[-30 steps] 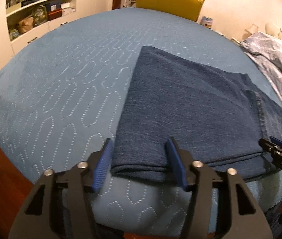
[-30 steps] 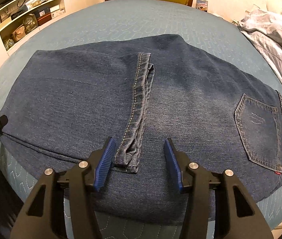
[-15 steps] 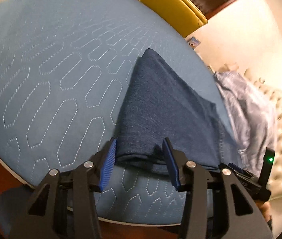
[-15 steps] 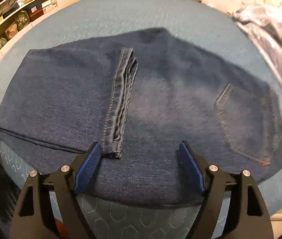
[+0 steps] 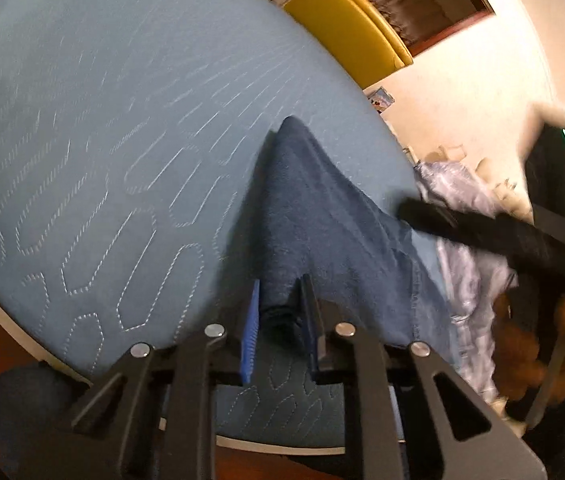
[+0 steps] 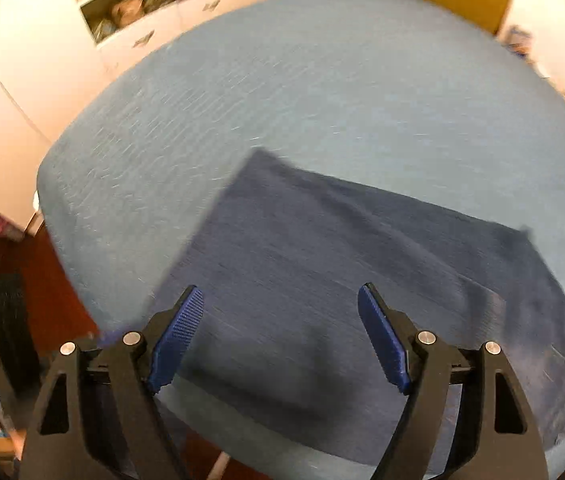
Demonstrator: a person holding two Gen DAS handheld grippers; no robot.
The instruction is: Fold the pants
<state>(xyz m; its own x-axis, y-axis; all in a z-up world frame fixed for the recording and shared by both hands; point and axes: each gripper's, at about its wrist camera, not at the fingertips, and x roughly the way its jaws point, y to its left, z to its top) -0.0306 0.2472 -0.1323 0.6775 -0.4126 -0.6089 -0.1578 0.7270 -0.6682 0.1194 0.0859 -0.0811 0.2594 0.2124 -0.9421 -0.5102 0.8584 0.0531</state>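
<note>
Whereas second ago left gripper (image 5: pixel 278 320) only straddled near folded edge of pants (image 5: pixel 322 224), now clamped on it, denim tenting off blue bedspread (image 5: pixel 82 140). Right gripper (image 6: pixel 280 336) now spread wide, empty, pulled back above pants. Reads as fold starting. Motion blur hides seams, pocket; right-side grip point unclear.

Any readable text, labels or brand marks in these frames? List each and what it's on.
None readable.
Small printed item beside the yellow chair: too blurred to read.
Shelf items: blurred, no legible labels.
Jeans: no legible tag or brand mark.
</note>
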